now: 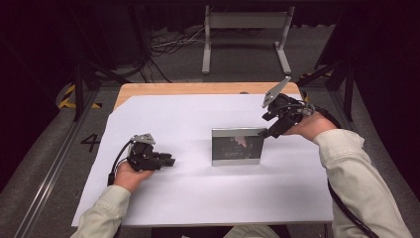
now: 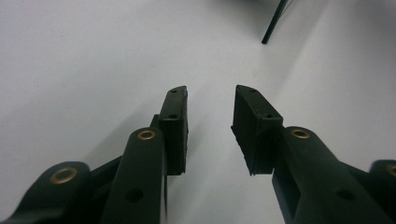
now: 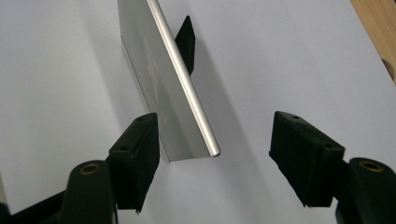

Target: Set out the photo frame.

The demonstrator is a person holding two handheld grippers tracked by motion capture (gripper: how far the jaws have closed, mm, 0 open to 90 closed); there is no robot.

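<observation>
Right of centre on the counter, the picture frame stands upright; right gripper jaws gape beside its corner, so withdraw without nudging it; left gripper jaws apart, empty.

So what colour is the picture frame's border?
Silver metal on the picture frame, clearest in the right gripper view.

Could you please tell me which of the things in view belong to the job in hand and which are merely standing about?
Belonging to the job:
- picture frame, standing upright on the white sheet
- right gripper, open at its corner
- left gripper, open, apart from it

Standing about:
- grey metal stand
- floor cables
</observation>
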